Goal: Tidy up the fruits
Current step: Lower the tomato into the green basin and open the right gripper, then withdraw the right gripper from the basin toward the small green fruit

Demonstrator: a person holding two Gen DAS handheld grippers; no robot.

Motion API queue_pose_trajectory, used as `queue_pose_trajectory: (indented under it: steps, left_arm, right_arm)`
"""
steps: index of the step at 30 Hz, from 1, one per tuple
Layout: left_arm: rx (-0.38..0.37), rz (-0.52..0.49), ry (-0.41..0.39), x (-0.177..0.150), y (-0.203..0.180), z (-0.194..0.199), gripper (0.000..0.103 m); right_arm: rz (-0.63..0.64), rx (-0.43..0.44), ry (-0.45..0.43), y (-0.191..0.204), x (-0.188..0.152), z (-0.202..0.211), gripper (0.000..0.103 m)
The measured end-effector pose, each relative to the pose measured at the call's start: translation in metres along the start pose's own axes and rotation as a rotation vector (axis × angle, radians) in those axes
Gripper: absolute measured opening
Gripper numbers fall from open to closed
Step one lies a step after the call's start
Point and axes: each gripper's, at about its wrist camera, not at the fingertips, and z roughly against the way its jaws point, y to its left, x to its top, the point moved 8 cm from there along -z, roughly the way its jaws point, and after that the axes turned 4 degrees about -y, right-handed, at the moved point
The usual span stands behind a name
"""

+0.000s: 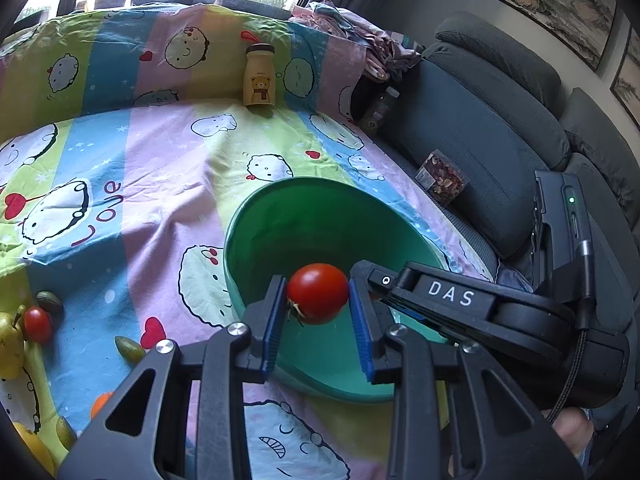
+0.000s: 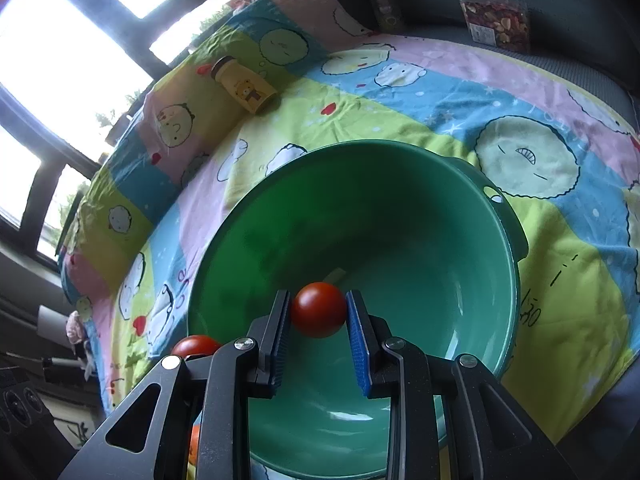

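My left gripper (image 1: 318, 285) is shut on a red cherry tomato (image 1: 318, 300), pinched between its blue pads above the near side of a green bowl (image 1: 304, 220). In the right wrist view my right gripper (image 2: 318, 296) is likewise shut on a red tomato (image 2: 319, 312), hanging over the inside of the same bowl (image 2: 380, 216). The bowl's inside looks bare. The right gripper's black housing, marked DAS (image 1: 448, 292), reaches in from the right beside the left one. A second tomato (image 2: 196, 345) peeks out at the lower left behind the right gripper's frame.
Loose fruit lies on the cartoon bedsheet at the left: a small tomato (image 1: 37, 324), a pear (image 1: 10, 344), green oval fruits (image 1: 129, 348), an orange (image 1: 100, 404). A yellow bear bottle (image 1: 259, 76) stands at the back. A grey sofa (image 1: 480, 152) holds a snack box (image 1: 440, 178).
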Motion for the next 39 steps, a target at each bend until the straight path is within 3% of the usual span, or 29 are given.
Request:
queue_pose_trajectory:
  steps: [33,39]
  left_arm:
    - [0.023,0.0,0.025,-0.006,0.002,-0.01,0.031]
    - [0.034,-0.008,0.016,-0.003,0.003,-0.006,0.044]
  right_arm:
    - [0.027,-0.038,0.013,0.001,-0.003,-0.004,0.03]
    - [0.026,-0.021,0.012,0.002,-0.003,-0.001,0.032]
